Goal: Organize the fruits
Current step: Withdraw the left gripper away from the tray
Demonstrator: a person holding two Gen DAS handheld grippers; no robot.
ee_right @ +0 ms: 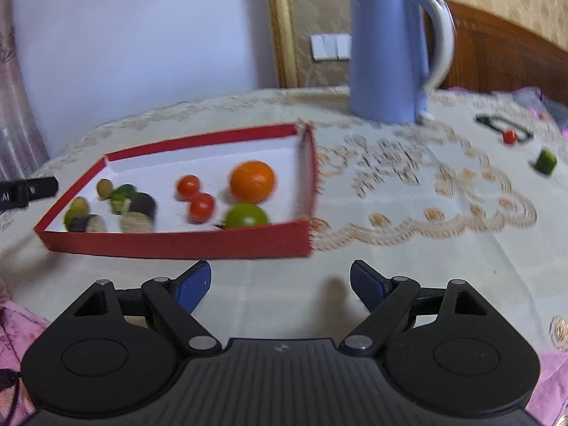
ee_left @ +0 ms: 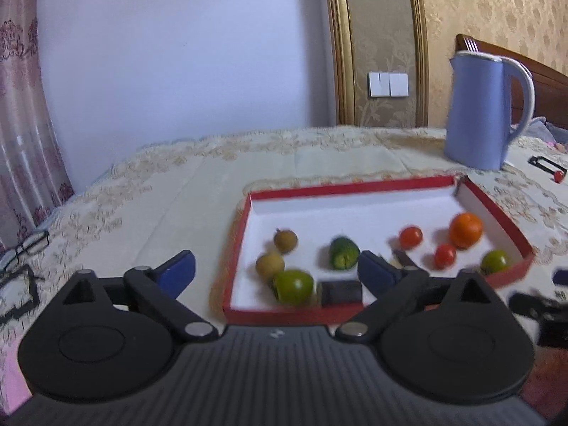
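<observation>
With both the left gripper (ee_left: 277,269) and right gripper (ee_right: 280,284) wide open and empty, send the right one to the small green fruit chunk (ee_right: 546,160) lying well right of the shallow red-walled cardboard tray (ee_right: 177,241).

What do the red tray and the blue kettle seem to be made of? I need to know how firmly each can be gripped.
Red tray: probably cardboard, matte; thin straight walls, white inside, a corner seam gaping open. Blue kettle: likely plastic, smooth with a soft sheen, moulded white handle; metal under a coating cannot be ruled out.
</observation>
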